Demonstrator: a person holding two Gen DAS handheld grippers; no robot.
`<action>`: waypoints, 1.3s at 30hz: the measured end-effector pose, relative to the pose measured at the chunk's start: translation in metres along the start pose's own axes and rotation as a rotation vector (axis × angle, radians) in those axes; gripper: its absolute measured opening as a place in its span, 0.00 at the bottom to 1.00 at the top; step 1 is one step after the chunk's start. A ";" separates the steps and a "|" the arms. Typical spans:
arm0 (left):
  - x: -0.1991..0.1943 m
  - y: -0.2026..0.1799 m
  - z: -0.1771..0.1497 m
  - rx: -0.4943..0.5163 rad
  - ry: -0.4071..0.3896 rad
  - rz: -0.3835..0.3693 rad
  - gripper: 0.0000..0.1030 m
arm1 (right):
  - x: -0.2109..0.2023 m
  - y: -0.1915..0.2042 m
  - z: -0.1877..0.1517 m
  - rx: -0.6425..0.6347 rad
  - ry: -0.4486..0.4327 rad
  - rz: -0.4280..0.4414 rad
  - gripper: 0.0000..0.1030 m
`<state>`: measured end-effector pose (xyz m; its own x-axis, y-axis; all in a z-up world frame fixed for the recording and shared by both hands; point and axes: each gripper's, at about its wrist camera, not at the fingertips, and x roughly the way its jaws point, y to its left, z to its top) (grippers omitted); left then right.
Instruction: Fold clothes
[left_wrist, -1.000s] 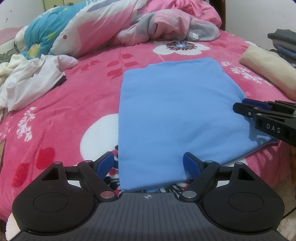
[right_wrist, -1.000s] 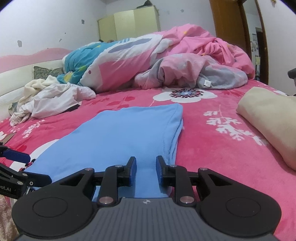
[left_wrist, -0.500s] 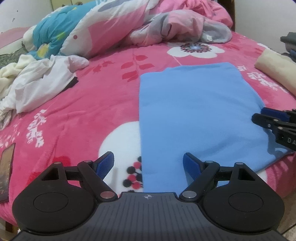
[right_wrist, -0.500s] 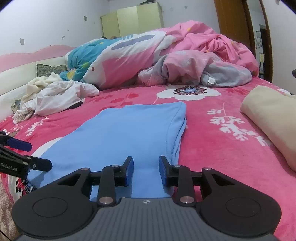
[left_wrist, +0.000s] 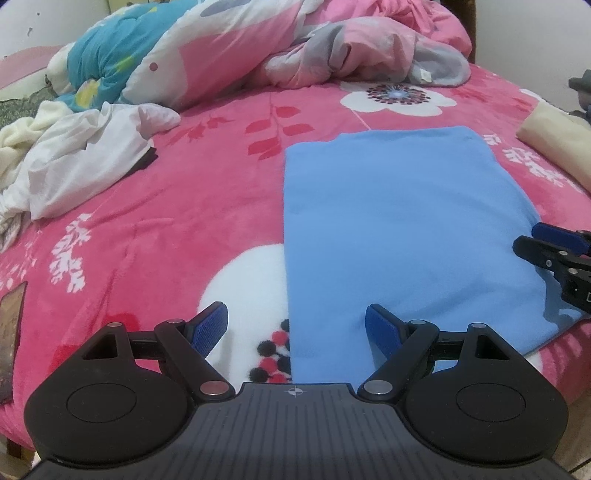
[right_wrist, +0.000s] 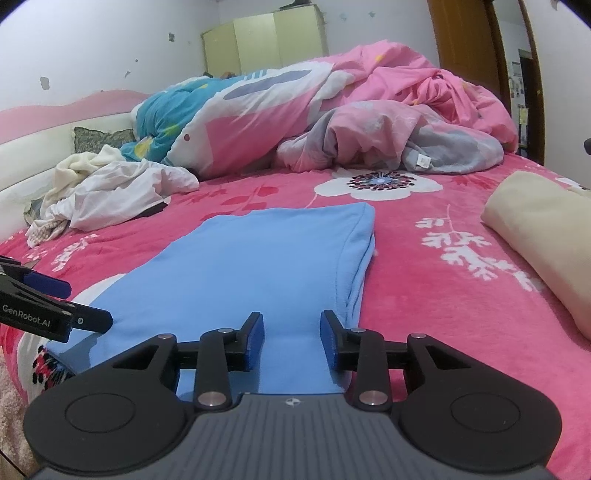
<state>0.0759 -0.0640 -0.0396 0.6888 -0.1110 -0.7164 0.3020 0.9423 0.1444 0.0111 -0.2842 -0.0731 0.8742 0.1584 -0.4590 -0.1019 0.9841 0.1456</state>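
A rumpled pink duvet (right_wrist: 369, 110) lies before a pale wardrobe (right_wrist: 266, 40).

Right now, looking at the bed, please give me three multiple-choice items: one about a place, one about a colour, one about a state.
1. Where does the white crumpled clothing lie, seen from the blue garment?
A. to its left
B. on top of it
C. under it

2. What colour is the folded cloth to the right of the blue garment?
A. green
B. cream
C. black

3. How is the blue garment?
A. crumpled in a heap
B. hanging
C. spread flat

Answers:
1 A: the white crumpled clothing lies left of the blue garment.
2 B: the folded cloth is cream.
3 C: it lies smooth on the pink blanket.
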 end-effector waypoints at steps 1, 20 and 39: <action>0.000 0.000 0.000 0.000 0.001 0.000 0.81 | 0.000 0.001 0.000 -0.001 -0.001 -0.002 0.35; 0.001 -0.001 -0.001 0.004 0.001 0.008 0.81 | -0.001 0.003 -0.003 -0.003 -0.013 -0.012 0.37; 0.007 0.048 -0.002 -0.227 -0.044 -0.192 0.82 | -0.014 -0.037 0.020 0.242 -0.012 0.102 0.42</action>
<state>0.0939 -0.0187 -0.0391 0.6630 -0.3028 -0.6846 0.2776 0.9488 -0.1507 0.0123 -0.3248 -0.0549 0.8711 0.2530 -0.4210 -0.0743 0.9152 0.3961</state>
